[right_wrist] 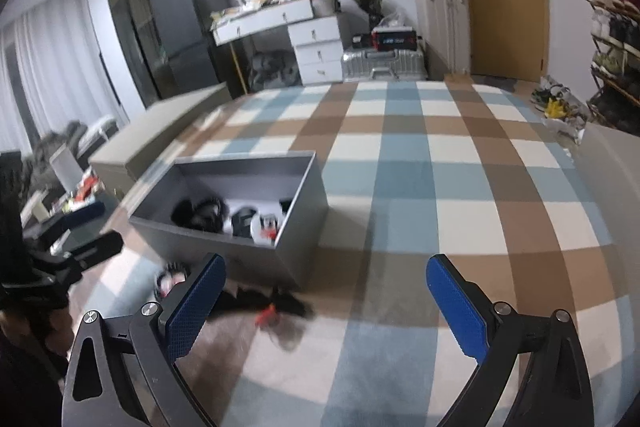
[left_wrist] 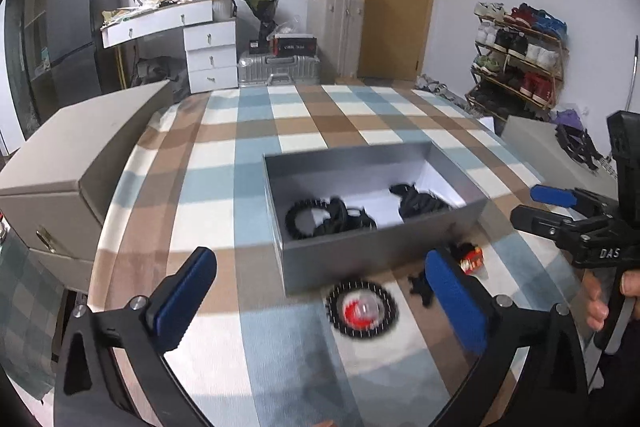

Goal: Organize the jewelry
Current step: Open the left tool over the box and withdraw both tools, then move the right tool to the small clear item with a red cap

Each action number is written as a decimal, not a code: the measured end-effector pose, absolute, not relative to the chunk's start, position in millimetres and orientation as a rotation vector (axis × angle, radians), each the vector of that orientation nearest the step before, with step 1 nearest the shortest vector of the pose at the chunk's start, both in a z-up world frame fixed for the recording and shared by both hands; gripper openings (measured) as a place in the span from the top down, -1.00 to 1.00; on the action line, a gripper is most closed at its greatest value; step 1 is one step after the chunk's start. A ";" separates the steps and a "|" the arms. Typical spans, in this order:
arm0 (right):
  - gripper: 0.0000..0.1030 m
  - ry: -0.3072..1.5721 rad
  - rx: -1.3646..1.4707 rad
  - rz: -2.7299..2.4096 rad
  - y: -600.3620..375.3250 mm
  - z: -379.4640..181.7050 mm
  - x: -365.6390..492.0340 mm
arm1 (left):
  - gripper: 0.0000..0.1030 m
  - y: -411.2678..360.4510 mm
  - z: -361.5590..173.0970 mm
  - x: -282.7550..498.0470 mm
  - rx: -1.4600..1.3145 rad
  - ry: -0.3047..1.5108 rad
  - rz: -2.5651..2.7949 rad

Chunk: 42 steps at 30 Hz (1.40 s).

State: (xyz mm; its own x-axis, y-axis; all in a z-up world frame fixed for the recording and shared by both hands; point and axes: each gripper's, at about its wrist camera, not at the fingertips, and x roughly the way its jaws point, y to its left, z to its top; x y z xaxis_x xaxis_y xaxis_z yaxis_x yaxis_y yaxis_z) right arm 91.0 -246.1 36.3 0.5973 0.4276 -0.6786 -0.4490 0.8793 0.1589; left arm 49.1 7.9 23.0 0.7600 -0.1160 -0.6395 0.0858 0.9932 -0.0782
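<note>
Jewelry is split: some dark pieces already lie in the grey box (left_wrist: pixel 384 243) near the middle of the plaid bed (left_wrist: pixel 256 131), while a round studded bracelet (left_wrist: pixel 362 309) and a black-and-red tangle (right_wrist: pixel 276 307) sit loose on the bed just outside the box's near wall. Your left gripper (left_wrist: pixel 320 301) and right gripper (right_wrist: pixel 326 305) both have jaws wide and empty. Risks, as I judge them: the tangle snags and drags, or a jaw nudges the box.
</note>
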 end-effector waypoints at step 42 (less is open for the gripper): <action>-0.22 0.920 -0.193 0.655 -204.8 -6.8 78.9 | -0.98 0.5 -12.7 43.0 0.016 0.793 -0.141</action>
